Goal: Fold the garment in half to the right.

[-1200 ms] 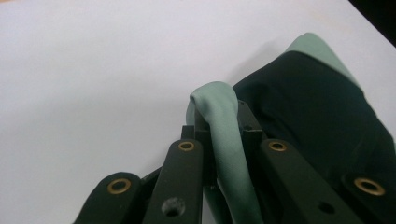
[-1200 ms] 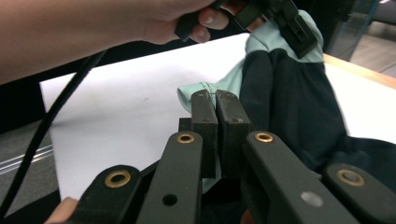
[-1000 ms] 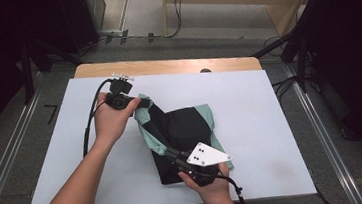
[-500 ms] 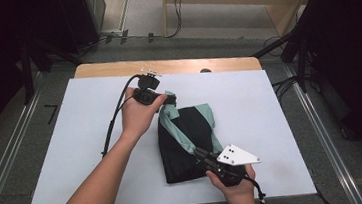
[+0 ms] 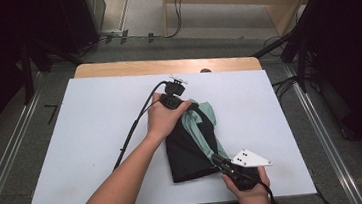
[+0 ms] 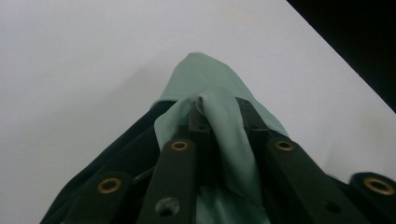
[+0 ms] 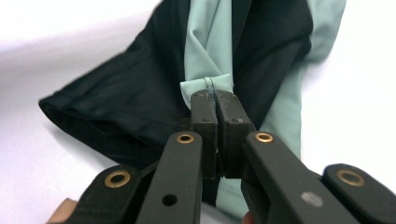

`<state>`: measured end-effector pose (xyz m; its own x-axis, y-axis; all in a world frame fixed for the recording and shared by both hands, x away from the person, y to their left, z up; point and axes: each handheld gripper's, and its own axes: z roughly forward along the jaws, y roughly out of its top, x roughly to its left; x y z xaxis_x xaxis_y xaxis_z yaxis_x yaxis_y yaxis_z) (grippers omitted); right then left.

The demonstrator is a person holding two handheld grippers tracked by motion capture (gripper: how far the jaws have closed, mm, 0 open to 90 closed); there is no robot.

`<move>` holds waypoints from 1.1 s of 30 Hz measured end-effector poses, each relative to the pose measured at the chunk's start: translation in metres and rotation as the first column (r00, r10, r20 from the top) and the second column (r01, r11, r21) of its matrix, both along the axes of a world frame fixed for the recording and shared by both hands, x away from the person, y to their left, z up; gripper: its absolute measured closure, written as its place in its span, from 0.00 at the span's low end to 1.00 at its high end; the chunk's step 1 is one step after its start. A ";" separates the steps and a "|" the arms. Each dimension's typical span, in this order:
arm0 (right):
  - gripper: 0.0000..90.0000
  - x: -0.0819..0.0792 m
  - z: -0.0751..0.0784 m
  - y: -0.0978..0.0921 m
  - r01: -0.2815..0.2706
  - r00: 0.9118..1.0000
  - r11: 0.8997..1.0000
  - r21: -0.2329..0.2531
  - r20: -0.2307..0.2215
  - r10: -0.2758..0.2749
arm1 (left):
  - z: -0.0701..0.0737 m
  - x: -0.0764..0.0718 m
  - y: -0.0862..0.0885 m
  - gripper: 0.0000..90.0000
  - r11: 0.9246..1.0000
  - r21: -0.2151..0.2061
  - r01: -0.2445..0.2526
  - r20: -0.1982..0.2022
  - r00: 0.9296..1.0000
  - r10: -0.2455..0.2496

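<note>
A black garment with mint-green panels (image 5: 188, 149) lies bunched on the white table (image 5: 96, 130), right of centre. My left gripper (image 5: 185, 106) is at the garment's far end, shut on a fold of mint fabric (image 6: 205, 79) that runs between its jaws (image 6: 217, 116). My right gripper (image 5: 217, 158), carrying a grey plate, is at the near end. Its jaws (image 7: 215, 100) are shut on the hemmed edge of a mint strip (image 7: 210, 42) that runs over the black cloth (image 7: 140, 79).
The left gripper's cable (image 5: 131, 132) trails over the table toward the front left. A wooden strip (image 5: 165, 66) borders the table's far edge. Metal rails (image 5: 316, 119) run along both sides, with dark equipment beyond them.
Both hands have moved to the right, and the garment has gone with them. It now lies longer and narrower between the two grippers. Both grips have held.
</note>
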<state>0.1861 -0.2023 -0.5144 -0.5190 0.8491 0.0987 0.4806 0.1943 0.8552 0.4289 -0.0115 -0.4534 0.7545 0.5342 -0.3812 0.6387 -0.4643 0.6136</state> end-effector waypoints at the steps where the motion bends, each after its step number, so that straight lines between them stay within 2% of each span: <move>1: 0.95 0.000 -0.002 0.000 0.004 1.000 1.000 0.000 -0.007 -0.004 | -0.001 0.000 0.000 0.85 1.000 -0.007 0.009 0.009 1.000 -0.009; 4: 0.94 -0.001 -0.006 -0.002 0.018 0.999 1.000 0.012 -0.029 -0.018 | 0.004 -0.004 0.002 0.70 0.998 -0.054 0.028 0.063 0.998 -0.025; 6: 0.92 0.000 -0.008 -0.004 0.038 0.998 0.999 0.022 -0.042 -0.037 | 0.011 -0.008 0.003 0.51 0.998 -0.051 0.026 0.127 0.992 -0.019; 7: 0.92 0.000 -0.010 -0.006 0.052 0.997 0.998 0.028 -0.058 -0.050 | 0.014 -0.009 0.004 0.45 0.999 -0.043 0.022 0.146 0.989 -0.016; 9: 0.88 0.000 -0.011 -0.010 0.068 0.994 0.997 0.043 -0.087 -0.064 | 0.021 -0.011 0.008 0.38 0.998 -0.049 0.025 0.167 0.986 -0.017; 11: 0.83 -0.001 -0.011 -0.015 0.082 0.993 0.996 0.030 -0.092 -0.078 | 0.027 -0.013 0.013 0.32 0.998 -0.059 0.025 0.181 0.983 -0.014; 13: 0.78 -0.003 -0.010 -0.018 0.091 0.992 0.996 0.026 -0.091 -0.088 | 0.030 -0.014 0.018 0.32 0.998 -0.064 0.014 0.186 0.983 -0.002; 15: 0.69 -0.005 -0.010 -0.024 0.094 0.992 0.995 0.038 -0.086 -0.090 | 0.030 -0.014 0.019 0.35 0.998 -0.061 0.004 0.170 0.985 0.007; 18: 0.56 -0.008 -0.006 -0.030 0.088 0.995 0.995 0.056 -0.046 -0.085 | 0.026 -0.017 0.017 0.43 0.998 -0.060 0.031 0.153 0.988 -0.022; 20: 0.50 -0.008 -0.002 -0.031 0.060 0.998 0.995 0.078 -0.017 -0.058 | 0.025 -0.019 0.013 0.44 0.998 -0.059 0.034 0.158 0.987 -0.025; 22: 0.47 -0.005 0.002 -0.029 0.046 0.999 0.996 0.077 -0.001 -0.046 | 0.026 -0.022 0.008 0.44 0.997 -0.067 0.040 0.159 0.987 -0.029; 24: 0.43 0.001 0.005 -0.024 0.012 1.000 0.997 0.082 -0.003 -0.012 | 0.028 -0.024 0.002 0.43 0.998 -0.044 0.044 0.162 0.986 -0.036; 26: 0.43 0.008 0.005 -0.017 0.007 1.000 0.999 0.051 -0.011 -0.007 | 0.027 -0.025 -0.006 0.44 1.000 -0.002 0.030 0.173 0.985 -0.029; 28: 0.51 0.015 0.003 -0.012 0.012 0.999 1.000 0.019 -0.040 -0.012 | 0.024 -0.025 -0.010 0.54 0.999 0.049 0.007 0.171 0.985 -0.015; 29: 0.59 0.020 0.001 -0.010 0.009 0.998 1.000 0.016 -0.062 -0.008 | 0.023 -0.024 -0.011 0.61 0.999 0.053 0.010 0.152 0.988 -0.018; 30: 0.69 0.022 0.000 -0.009 0.002 0.998 1.000 0.006 -0.070 -0.001 | 0.021 -0.022 -0.011 0.73 0.998 0.057 0.015 0.127 0.992 -0.023; 31: 0.79 0.022 -0.001 -0.008 0.004 0.997 1.000 -0.012 -0.083 -0.005 | 0.020 -0.022 -0.012 0.85 0.998 0.061 0.011 0.115 0.993 -0.018; 32: 0.85 0.022 -0.001 -0.009 0.006 0.996 1.000 -0.020 -0.087 -0.008 | 0.020 -0.021 -0.012 0.94 0.998 0.055 0.012 0.108 0.994 -0.018; 33: 0.89 0.021 0.000 -0.011 0.005 0.996 1.000 -0.011 -0.084 -0.006 | 0.020 -0.020 -0.012 0.97 0.999 0.040 0.010 0.099 0.995 -0.014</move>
<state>0.2072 -0.2131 -0.5146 -0.5045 0.8532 0.1325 0.5521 0.2008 0.8092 0.4085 -0.0231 -0.4333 0.7942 0.5377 -0.2830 0.5696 -0.4968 0.6548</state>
